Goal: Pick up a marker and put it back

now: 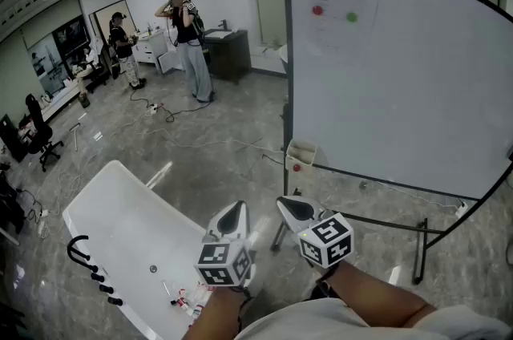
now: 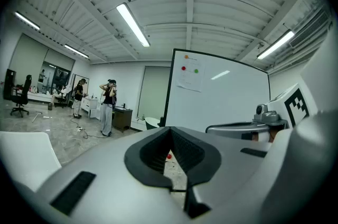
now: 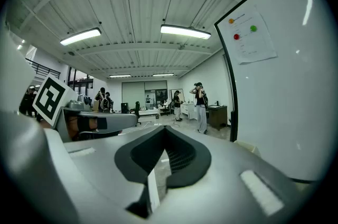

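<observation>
A beige holder (image 1: 300, 155) with something red at its front hangs at the lower left corner of the whiteboard (image 1: 401, 74); I cannot make out a marker in it. Small pens or markers (image 1: 183, 298) lie near the front of the white table (image 1: 120, 210). Low in the head view, my left gripper (image 1: 233, 212) and right gripper (image 1: 292, 207) are held side by side, pointing toward the board's stand. Both are shut with nothing between the jaws, as the left gripper view (image 2: 170, 131) and right gripper view (image 3: 165, 131) show.
The whiteboard stands on a black wheeled frame (image 1: 421, 250) and carries a sheet of paper with coloured magnets (image 1: 333, 6). A black cable or headset (image 1: 82, 252) lies on the table. Two people (image 1: 188, 42) stand far back; an office chair (image 1: 38, 131) is at the left.
</observation>
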Motion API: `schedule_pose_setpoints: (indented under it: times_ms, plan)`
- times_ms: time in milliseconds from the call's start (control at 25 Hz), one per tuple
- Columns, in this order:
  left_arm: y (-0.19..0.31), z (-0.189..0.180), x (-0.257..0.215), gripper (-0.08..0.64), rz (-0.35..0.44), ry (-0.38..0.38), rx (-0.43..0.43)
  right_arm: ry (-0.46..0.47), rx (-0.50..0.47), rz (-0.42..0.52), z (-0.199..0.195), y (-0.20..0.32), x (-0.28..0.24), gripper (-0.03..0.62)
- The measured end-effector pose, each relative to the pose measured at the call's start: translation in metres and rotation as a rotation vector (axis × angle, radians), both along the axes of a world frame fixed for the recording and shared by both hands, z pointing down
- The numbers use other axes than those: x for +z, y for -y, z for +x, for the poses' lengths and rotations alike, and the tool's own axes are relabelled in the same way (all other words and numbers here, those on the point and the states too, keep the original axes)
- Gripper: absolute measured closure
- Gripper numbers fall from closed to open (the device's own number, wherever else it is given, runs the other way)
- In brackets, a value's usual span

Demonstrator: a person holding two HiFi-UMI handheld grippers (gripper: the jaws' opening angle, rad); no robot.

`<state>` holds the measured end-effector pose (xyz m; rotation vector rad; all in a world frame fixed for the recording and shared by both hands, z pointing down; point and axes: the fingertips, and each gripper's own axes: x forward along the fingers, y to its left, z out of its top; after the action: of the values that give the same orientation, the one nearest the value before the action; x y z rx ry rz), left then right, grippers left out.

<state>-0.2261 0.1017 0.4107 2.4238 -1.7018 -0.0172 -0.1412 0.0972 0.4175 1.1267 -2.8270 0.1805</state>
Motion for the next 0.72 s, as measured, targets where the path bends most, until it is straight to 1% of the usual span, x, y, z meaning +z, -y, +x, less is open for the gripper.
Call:
schedule_pose_setpoints:
  times_ms: [320, 720]
  plan:
    - [0.002, 0.003, 0.003, 0.557, -0.006, -0.004, 0.011, 0.028, 0.010, 0.015, 0.003, 0.000, -0.004, 0.590]
    - [0.021, 0.011, 0.009, 0.557, -0.013, -0.006, 0.035, 0.026, 0.051, 0.009, 0.010, 0.017, 0.003, 0.589]
